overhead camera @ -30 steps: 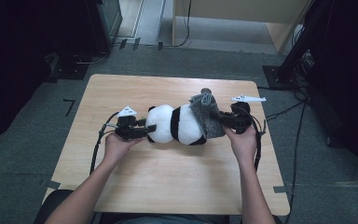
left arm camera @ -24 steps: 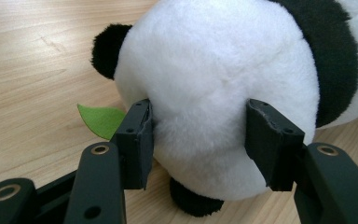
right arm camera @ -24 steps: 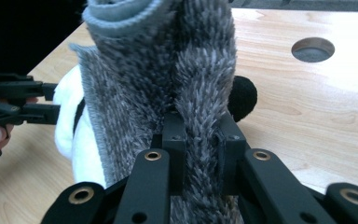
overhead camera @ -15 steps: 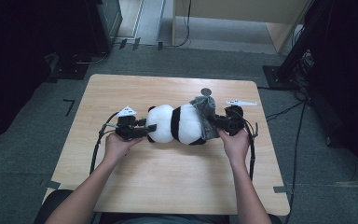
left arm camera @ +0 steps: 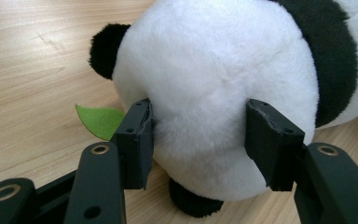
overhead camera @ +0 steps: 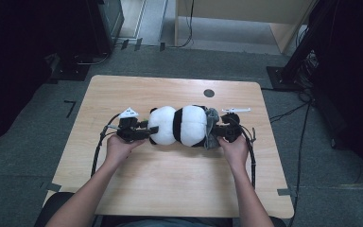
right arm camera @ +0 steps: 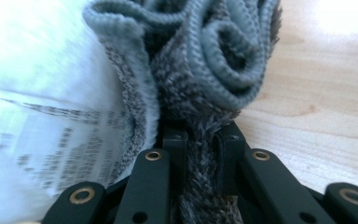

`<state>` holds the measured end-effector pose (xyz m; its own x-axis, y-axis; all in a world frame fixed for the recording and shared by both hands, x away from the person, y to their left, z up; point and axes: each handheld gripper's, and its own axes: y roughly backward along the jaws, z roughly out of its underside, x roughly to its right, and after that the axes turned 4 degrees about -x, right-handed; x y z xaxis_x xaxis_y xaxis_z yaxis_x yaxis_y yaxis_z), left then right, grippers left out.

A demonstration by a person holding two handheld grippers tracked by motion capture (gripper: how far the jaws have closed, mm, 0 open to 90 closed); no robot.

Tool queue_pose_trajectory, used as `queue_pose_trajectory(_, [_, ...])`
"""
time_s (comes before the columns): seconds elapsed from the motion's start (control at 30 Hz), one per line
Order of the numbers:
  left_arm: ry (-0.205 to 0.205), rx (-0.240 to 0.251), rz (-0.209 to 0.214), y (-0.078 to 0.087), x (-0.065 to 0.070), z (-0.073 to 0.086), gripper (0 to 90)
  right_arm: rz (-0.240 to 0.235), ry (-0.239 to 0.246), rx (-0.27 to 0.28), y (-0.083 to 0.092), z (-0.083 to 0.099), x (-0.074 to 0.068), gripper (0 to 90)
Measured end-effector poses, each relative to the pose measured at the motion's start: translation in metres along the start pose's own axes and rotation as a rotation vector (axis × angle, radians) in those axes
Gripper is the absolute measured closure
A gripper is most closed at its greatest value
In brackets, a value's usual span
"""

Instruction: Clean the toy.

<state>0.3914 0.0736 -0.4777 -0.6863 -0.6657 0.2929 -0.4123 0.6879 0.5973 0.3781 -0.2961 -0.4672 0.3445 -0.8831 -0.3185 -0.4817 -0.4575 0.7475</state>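
Panda plush point(overhead camera: 179, 125) lies on its side mid-worktop point(overhead camera: 170, 179). Left tongs point(left arm camera: 198, 135) clamp its white head end, anchoring it. Right tongs point(right arm camera: 200, 140) pinch the grey knit garment point(right arm camera: 200, 60) at the opposite end, apparently for pulling it along the body.

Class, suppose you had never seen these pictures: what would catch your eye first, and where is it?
A black-and-white plush panda lies lengthwise mid-table on the wooden table. The left gripper squeezes its white rounded end, beside a green felt leaf. At the other end, the right gripper is clamped on a grey knitted garment bunched against the toy.
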Motion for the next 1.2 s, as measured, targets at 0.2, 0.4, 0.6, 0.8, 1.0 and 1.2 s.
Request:
queue_pose_trajectory(0.2, [0.002, 0.005, -0.001, 0.000, 0.000, 0.000, 45.1, 0.011, -0.004, -0.033, -0.005, 0.001, 0.003, 78.7])
queue_pose_trajectory(0.4, [0.001, 0.005, -0.002, 0.001, 0.000, 0.000, 45.0, 0.029, -0.014, -0.029, 0.004, 0.000, 0.012, 78.6])
queue_pose_trajectory(0.6, [0.002, 0.005, -0.001, 0.001, 0.000, -0.001, 44.9, 0.019, -0.034, 0.060, 0.032, -0.004, 0.020, 78.6])
queue_pose_trajectory(0.8, [0.003, 0.005, 0.000, 0.001, 0.000, -0.001, 44.9, -0.009, -0.010, 0.155, 0.071, -0.014, 0.011, 78.8])
queue_pose_trajectory(1.0, [0.004, 0.003, 0.000, 0.002, 0.000, -0.001, 44.9, -0.038, 0.044, 0.218, 0.096, -0.025, -0.011, 78.8])
queue_pose_trajectory(1.2, [0.003, 0.001, -0.001, 0.002, 0.000, -0.001, 44.9, -0.077, 0.118, 0.252, 0.101, -0.034, -0.039, 78.7])
